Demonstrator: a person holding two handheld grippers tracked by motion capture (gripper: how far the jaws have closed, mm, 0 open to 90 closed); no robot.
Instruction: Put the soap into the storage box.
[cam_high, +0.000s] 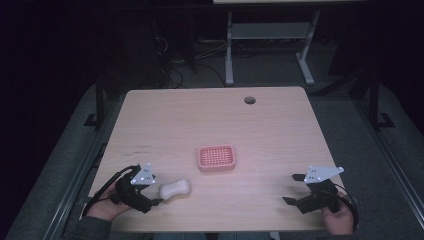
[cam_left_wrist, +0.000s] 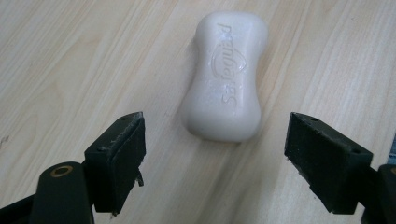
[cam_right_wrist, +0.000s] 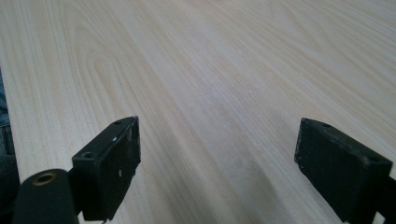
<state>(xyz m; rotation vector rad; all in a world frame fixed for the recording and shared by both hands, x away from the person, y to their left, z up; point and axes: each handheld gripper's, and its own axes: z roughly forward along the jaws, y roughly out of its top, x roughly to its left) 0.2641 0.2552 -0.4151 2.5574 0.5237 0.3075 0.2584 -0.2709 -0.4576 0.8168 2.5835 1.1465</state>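
Observation:
A white bar of soap (cam_high: 175, 188) (cam_left_wrist: 225, 77) lies flat on the wooden table (cam_high: 210, 120), lettering up. My left gripper (cam_high: 156, 191) (cam_left_wrist: 215, 149) is open just left of it, jaws wide apart, the soap's near end lying ahead of the gap and touching neither pad. A pink soap dish (cam_high: 216, 158) with a gridded floor stands empty at the table's middle, up and right of the soap. My right gripper (cam_high: 293, 189) (cam_right_wrist: 217, 158) is open near the front right edge, over bare wood with nothing between its jaws.
A round cable hole (cam_high: 249, 100) sits near the table's far edge. Beyond the table stand the white legs of another desk (cam_high: 229, 50) on a dark floor. The person's hands hold the grippers at the front edge.

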